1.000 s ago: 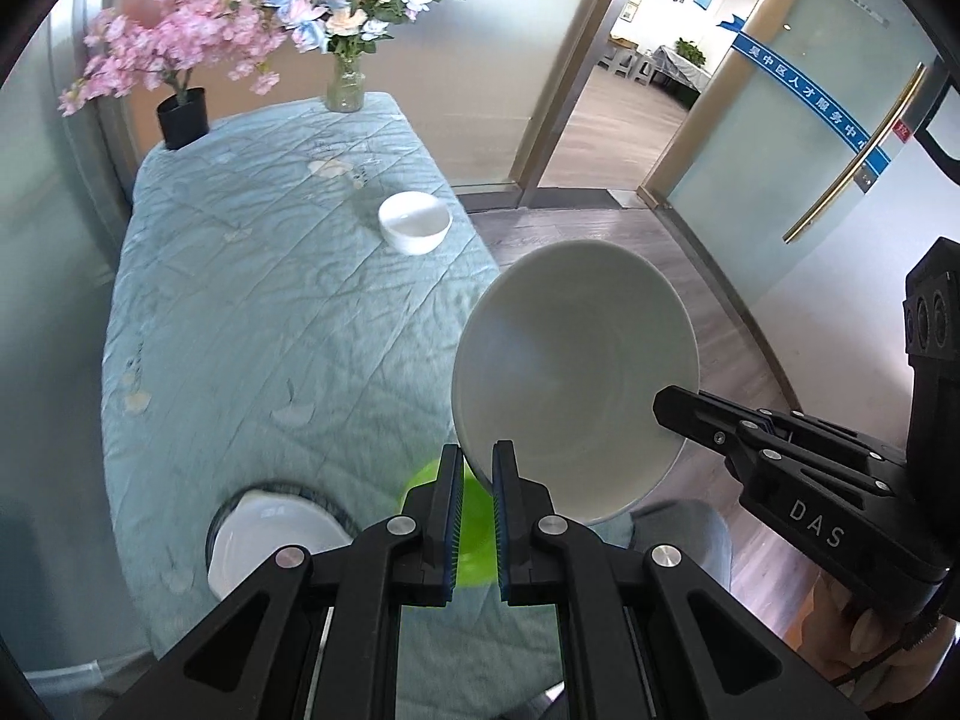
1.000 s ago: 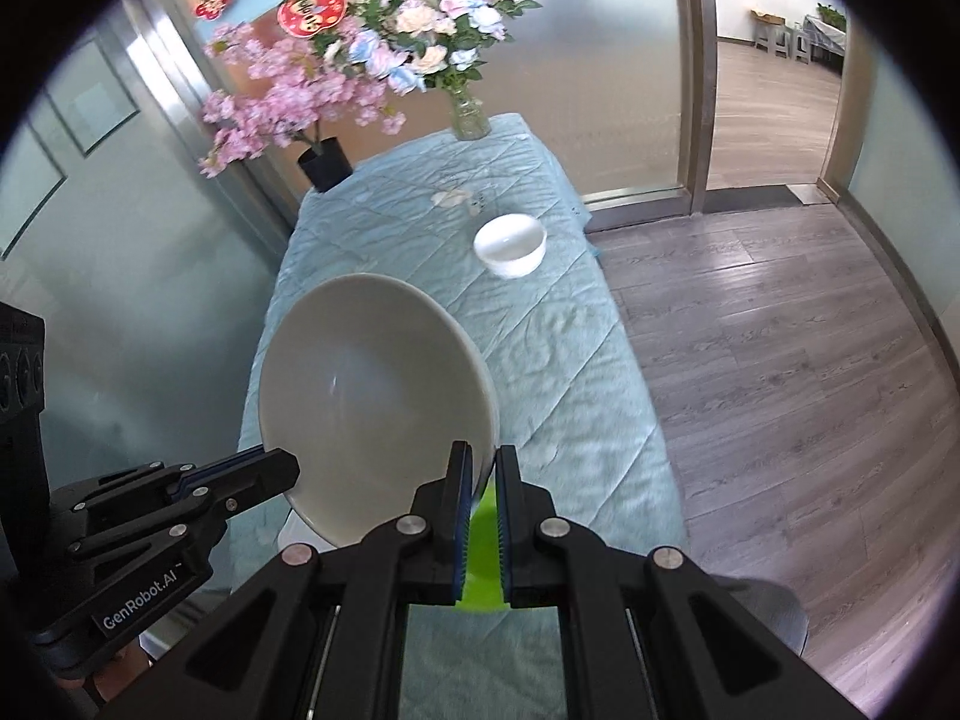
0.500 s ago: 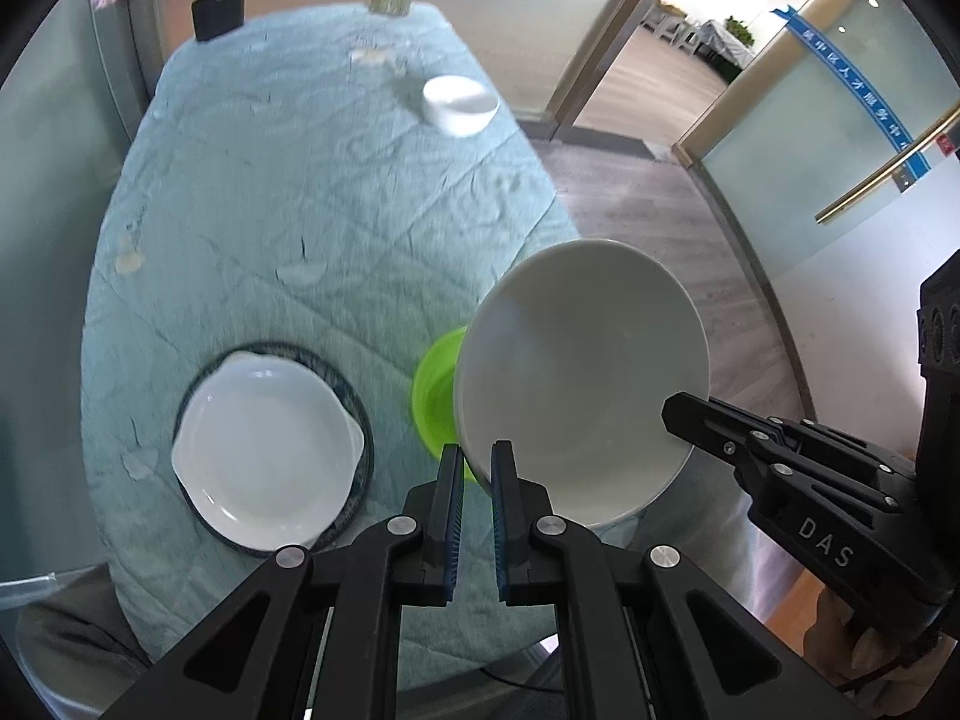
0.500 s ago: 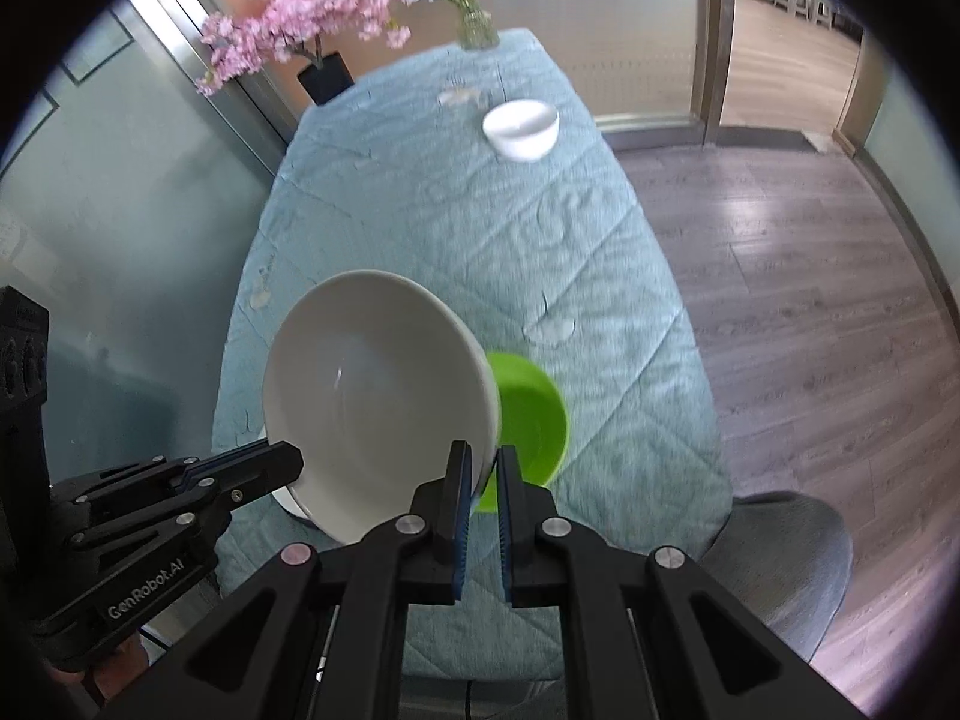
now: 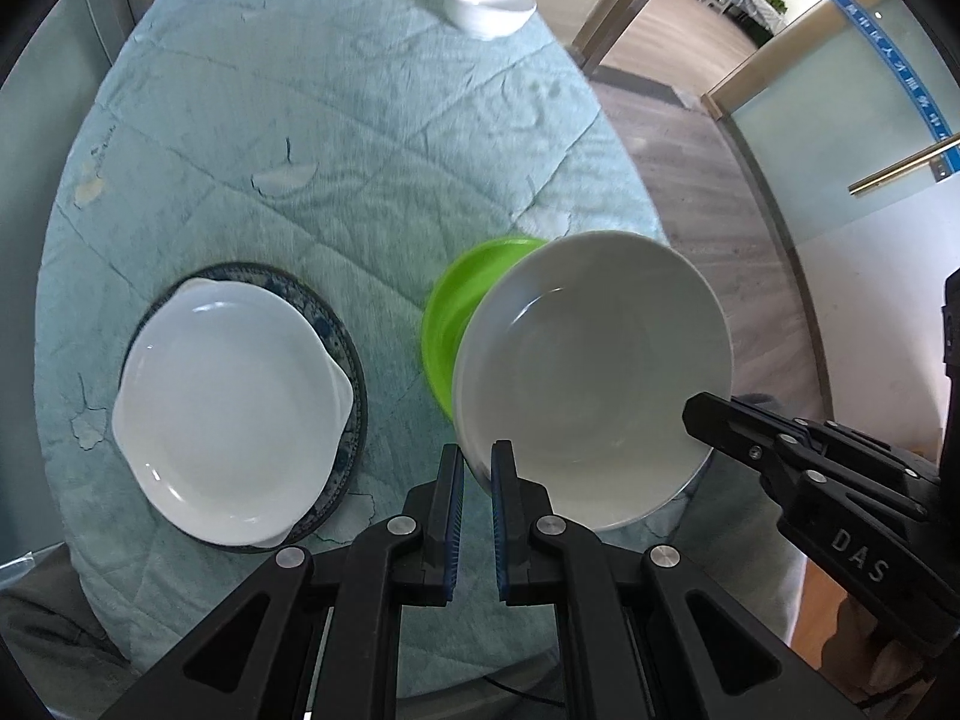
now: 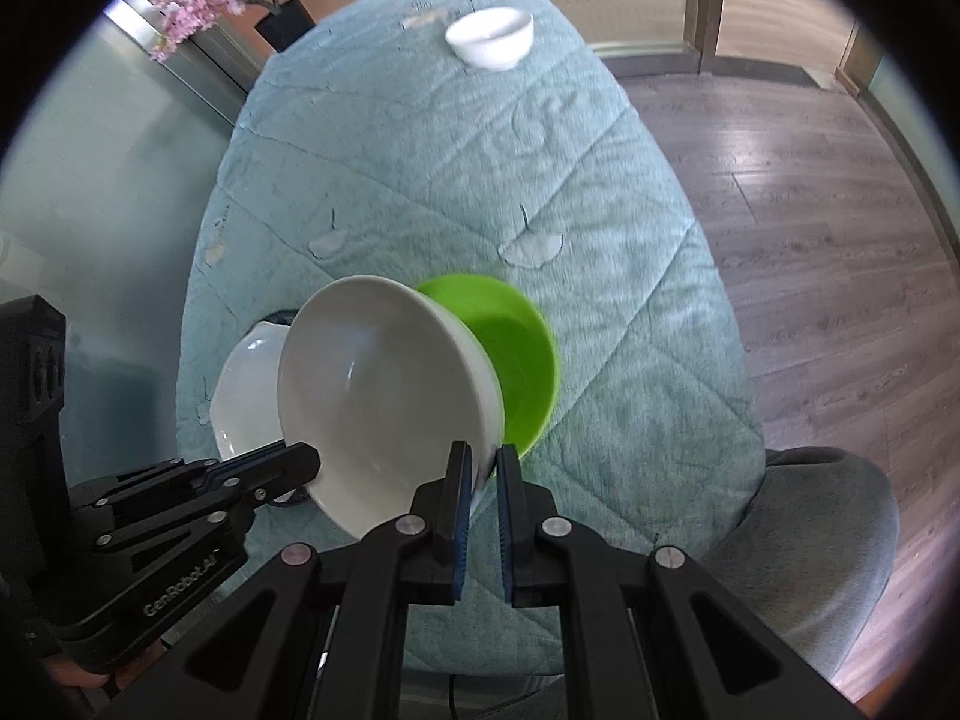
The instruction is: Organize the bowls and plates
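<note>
A large white bowl (image 5: 594,372) is held by its rim between both grippers above the table's near end. My left gripper (image 5: 477,468) is shut on its left rim. My right gripper (image 6: 483,477) is shut on its right rim. The bowl also shows in the right wrist view (image 6: 384,402). A green bowl (image 5: 462,300) sits on the table just behind and under it, also seen in the right wrist view (image 6: 516,360). A white eared dish (image 5: 228,414) lies on a dark patterned plate (image 5: 351,360) to the left. A small white bowl (image 5: 489,6) stands far back.
The table (image 5: 360,138) has a pale blue quilted cloth. A pink flower pot (image 6: 282,18) stands at its far end. A grey chair (image 6: 828,528) is at the near right, with wood floor (image 6: 810,180) beyond.
Both grippers tilted downward with the large white bowl, lowering it towards the green bowl. The eared dish and dark plate came fully into view.
</note>
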### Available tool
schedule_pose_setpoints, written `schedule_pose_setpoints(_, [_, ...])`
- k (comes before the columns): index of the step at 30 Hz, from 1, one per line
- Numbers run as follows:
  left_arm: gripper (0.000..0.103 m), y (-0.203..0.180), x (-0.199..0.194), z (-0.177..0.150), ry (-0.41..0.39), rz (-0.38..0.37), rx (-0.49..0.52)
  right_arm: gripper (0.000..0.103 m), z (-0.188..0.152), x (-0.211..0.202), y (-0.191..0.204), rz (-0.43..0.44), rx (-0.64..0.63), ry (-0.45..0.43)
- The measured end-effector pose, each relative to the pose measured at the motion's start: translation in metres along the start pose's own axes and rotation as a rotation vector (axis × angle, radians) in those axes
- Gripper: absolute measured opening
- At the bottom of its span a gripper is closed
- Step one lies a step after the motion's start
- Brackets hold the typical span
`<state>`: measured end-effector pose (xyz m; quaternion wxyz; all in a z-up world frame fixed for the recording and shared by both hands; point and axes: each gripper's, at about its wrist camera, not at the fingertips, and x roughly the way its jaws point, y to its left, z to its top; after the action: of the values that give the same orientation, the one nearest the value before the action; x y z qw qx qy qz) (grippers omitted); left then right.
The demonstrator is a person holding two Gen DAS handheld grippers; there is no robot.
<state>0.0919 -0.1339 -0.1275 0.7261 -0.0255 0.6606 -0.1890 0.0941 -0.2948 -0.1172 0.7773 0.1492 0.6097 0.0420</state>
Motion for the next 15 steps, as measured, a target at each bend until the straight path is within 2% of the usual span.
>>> schedule_pose_setpoints(15, [0.005,0.009,0.039,0.022,0.062,0.032,-0.017,0.008,0.018,0.04,-0.01,-0.009,0.041,0.075])
